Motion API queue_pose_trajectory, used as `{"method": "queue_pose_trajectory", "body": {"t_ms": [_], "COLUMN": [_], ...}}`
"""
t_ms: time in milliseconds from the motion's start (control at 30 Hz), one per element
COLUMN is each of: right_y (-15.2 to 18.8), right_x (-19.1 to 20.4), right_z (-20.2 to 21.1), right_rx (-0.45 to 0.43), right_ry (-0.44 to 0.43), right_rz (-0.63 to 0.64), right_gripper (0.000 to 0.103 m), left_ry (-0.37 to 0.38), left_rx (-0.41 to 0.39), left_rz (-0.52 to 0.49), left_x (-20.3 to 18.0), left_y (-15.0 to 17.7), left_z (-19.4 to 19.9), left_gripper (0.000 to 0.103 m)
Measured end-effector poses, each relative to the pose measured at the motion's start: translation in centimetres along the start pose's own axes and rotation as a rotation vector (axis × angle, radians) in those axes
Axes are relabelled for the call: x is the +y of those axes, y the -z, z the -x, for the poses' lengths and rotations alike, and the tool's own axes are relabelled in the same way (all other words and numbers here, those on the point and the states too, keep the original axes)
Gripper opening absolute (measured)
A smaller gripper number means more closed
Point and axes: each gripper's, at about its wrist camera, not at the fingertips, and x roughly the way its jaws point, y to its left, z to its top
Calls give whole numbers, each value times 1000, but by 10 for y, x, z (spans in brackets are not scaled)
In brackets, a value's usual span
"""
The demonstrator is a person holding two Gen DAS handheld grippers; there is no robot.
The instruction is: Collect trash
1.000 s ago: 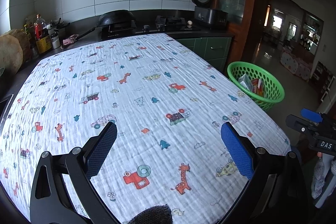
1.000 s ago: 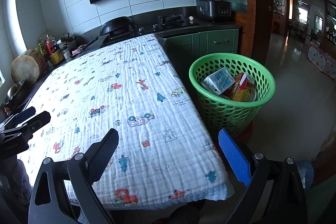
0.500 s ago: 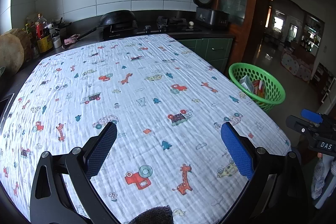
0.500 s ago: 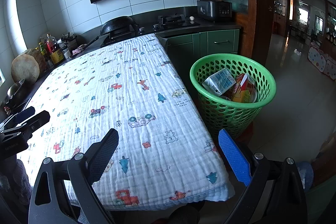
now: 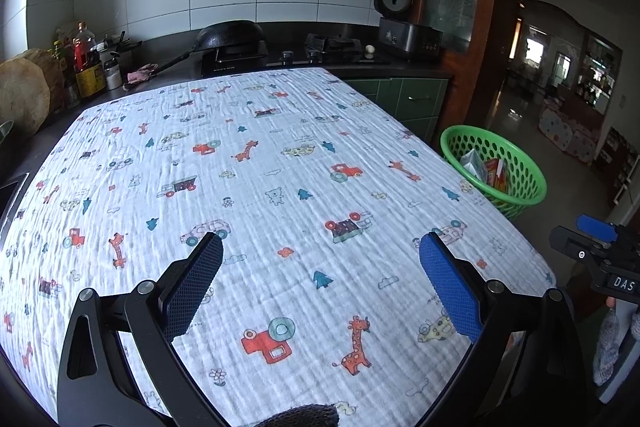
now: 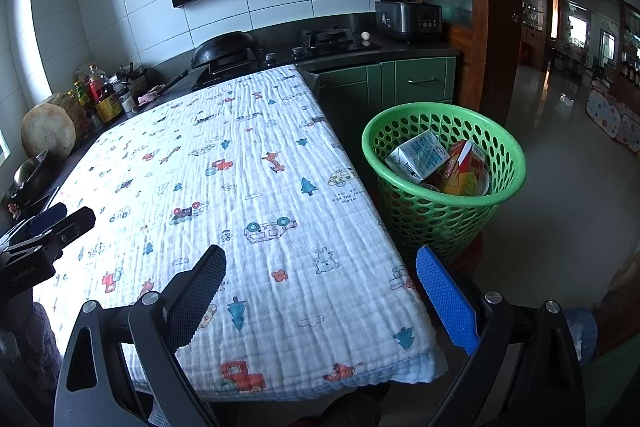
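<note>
Plainly, both sets of jaws stand spread wide with nothing between them. The left gripper (image 5: 320,247) hangs over the near part of the worktop (image 5: 280,187), which is covered by a white cloth (image 5: 260,163) printed with giraffes, cars and small trees; no loose item lies on the cloth in either view. The right gripper (image 6: 320,255) hangs over the near right corner of the same cloth (image 6: 248,187), its blue finger (image 6: 446,301) past the cloth's edge and above the floor (image 6: 560,195). In the left wrist view the right gripper shows at the right edge, off the worktop's corner; in the right wrist view the left gripper (image 6: 44,235) shows at the left edge. The trash sits in the green basket (image 6: 424,211), which stands on the floor just beside the worktop's right side: a white and blue carton (image 6: 418,155) leans at the left inside it, and red and yellow packaging (image 6: 466,169) lies beside that, touching it. From the left wrist the green basket (image 5: 524,167) appears beyond the cloth's right edge. Behind the worktop runs a dark counter with a black wok (image 6: 224,47), a hob (image 6: 332,39), a rice cooker (image 6: 404,7) and a cluster of bottles (image 6: 100,93) at the left.
</note>
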Motion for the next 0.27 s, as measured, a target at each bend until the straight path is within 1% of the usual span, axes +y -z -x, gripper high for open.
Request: {"method": "queue_pose_trajectory", "body": {"t_ms": [267], "right_y": [0], "right_x": [2], "right_z": [-2], "right_rx": [0], "right_ry": [-4], "right_rz": [3], "right_gripper": [93], "left_ry": [-10], "left_rx": [5], "left_rz": [6], "left_x": [3], "left_y": [2], "left_z": [0], "left_gripper": [98]}}
